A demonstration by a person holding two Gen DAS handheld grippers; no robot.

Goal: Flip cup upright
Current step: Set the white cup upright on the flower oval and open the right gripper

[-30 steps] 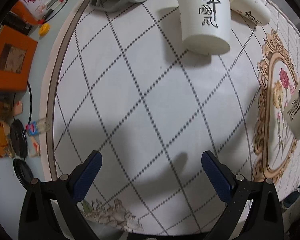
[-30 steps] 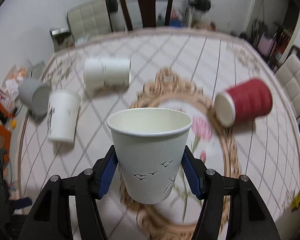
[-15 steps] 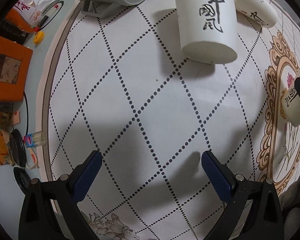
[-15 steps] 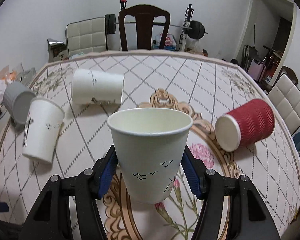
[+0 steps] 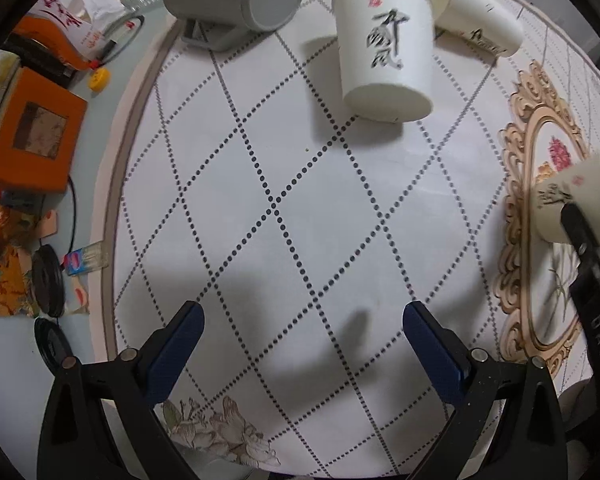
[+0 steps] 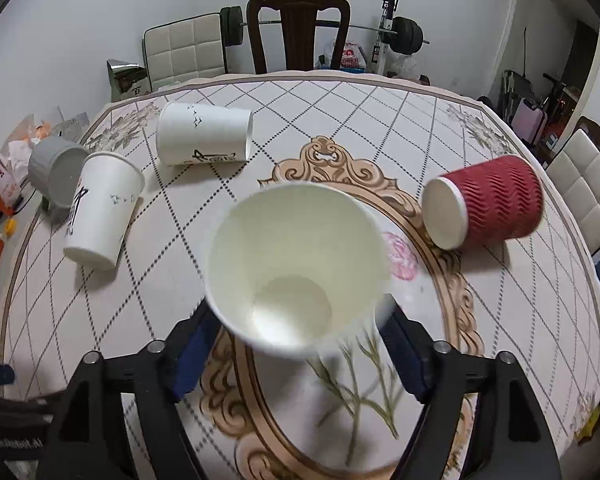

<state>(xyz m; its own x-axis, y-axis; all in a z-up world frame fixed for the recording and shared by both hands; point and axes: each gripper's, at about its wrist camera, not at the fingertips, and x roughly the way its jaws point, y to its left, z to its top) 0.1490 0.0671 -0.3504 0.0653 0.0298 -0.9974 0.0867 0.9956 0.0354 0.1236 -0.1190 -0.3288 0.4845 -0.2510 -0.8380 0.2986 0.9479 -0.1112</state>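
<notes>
A white paper cup [image 6: 298, 276] stands mouth up between the fingers of my right gripper [image 6: 296, 344], low over the floral medallion of the tablecloth; I look down into it. The jaws stand wider than the cup's base, and I cannot tell whether they touch it. The same cup shows at the right edge of the left wrist view [image 5: 580, 200]. My left gripper [image 5: 300, 344] is open and empty above the checked cloth. A white cup with black calligraphy [image 5: 384, 56] lies on its side ahead of it.
Another white cup [image 6: 204, 134], a red ribbed cup [image 6: 488, 208] and a grey mug [image 6: 54, 170] lie on their sides on the round table [image 6: 540, 320]. Orange boxes [image 5: 32, 136] and clutter sit off the table's left. Chairs stand behind.
The right gripper has tipped downward and lowered the cup toward the table, and its jaws have spread. The left gripper has shifted slightly; the calligraphy cup sits a little farther from it.
</notes>
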